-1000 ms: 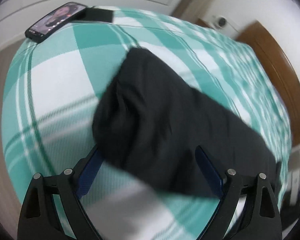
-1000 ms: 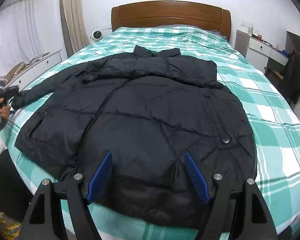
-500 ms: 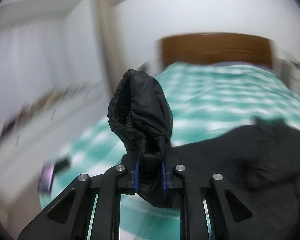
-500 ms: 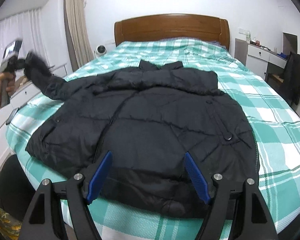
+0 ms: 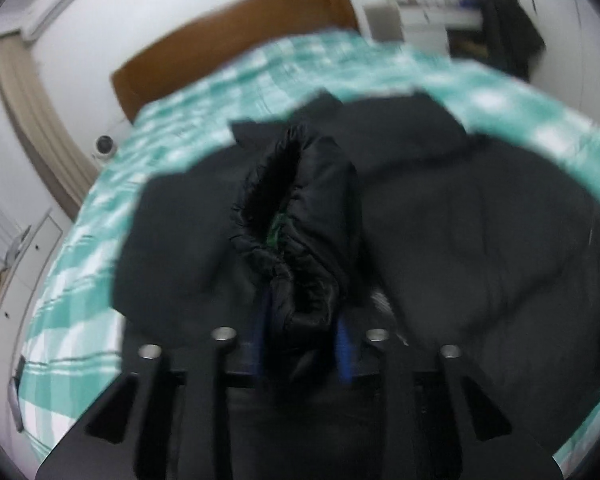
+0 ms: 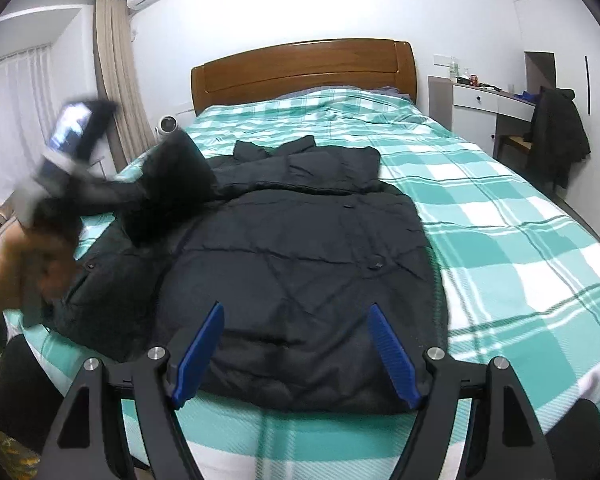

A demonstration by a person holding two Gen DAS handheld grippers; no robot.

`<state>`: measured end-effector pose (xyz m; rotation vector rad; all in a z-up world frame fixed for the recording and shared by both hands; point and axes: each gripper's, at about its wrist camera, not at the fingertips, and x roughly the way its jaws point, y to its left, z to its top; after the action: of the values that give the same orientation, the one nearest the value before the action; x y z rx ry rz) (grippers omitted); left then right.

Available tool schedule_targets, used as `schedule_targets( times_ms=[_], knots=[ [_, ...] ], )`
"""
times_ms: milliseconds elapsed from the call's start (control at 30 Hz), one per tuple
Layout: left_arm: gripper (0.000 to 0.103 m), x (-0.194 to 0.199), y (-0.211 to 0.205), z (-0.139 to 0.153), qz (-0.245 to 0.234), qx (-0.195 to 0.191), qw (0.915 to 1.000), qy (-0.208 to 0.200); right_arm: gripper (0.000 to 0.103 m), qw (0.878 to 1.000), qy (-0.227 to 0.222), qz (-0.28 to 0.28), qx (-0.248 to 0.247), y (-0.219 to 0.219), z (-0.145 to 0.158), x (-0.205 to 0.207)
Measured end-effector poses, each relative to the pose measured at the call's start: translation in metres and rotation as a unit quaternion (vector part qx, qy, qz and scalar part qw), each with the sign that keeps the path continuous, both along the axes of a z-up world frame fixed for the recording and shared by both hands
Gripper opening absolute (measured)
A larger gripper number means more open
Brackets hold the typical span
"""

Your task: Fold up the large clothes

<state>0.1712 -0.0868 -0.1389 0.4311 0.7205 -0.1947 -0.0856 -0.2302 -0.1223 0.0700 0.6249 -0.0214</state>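
Observation:
A large black puffer jacket [image 6: 300, 248] lies spread flat on the bed, collar toward the headboard; it also shows in the left wrist view [image 5: 480, 240]. My left gripper [image 5: 302, 332] is shut on the jacket's left sleeve cuff [image 5: 296, 208] and holds it up over the jacket body. From the right wrist view, the left gripper [image 6: 72, 132] shows blurred at the left with the sleeve [image 6: 172, 184] lifted. My right gripper [image 6: 296, 350] is open and empty, above the jacket's hem at the foot of the bed.
The bed [image 6: 500, 216] has a green-and-white plaid cover and a wooden headboard [image 6: 304, 68]. A white desk [image 6: 488, 100] and a chair draped with a dark garment [image 6: 556, 132] stand at the right. Curtains [image 6: 116, 80] and a low white cabinet [image 5: 16, 280] are at the left.
My left gripper closed on the sleeve cuff, lifted it off the bed and carried it rightward over the jacket body. My right gripper stayed open by the hem.

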Motion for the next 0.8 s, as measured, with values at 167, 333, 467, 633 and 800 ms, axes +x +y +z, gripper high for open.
schedule_targets(
  times_ms=[167, 333, 467, 633, 800],
  knots=[
    [0.09, -0.042, 0.003, 0.004, -0.021, -0.025, 0.9994, -0.006, 0.077, 1.0, 0.013, -0.004, 0.01, -0.004, 0.001, -0.001],
    [0.092, -0.066, 0.05, 0.017, 0.018, -0.078, 0.9966, 0.016, 0.078, 0.998, 0.018, 0.032, 0.054, 0.005, 0.012, 0.026],
    [0.092, -0.077, 0.093, 0.015, 0.083, -0.117, 0.9894, 0.027, 0.081, 0.984, 0.051, 0.092, 0.141, 0.022, 0.015, 0.076],
    [0.092, -0.083, 0.135, 0.0, 0.14, -0.149, 0.978, 0.043, 0.086, 0.945, 0.118, 0.132, 0.276, 0.046, -0.006, 0.148],
    [0.092, -0.091, 0.156, -0.009, 0.167, -0.153, 0.9728, 0.046, 0.083, 0.957, 0.181, 0.101, 0.201, 0.079, -0.039, 0.197]
  ],
)
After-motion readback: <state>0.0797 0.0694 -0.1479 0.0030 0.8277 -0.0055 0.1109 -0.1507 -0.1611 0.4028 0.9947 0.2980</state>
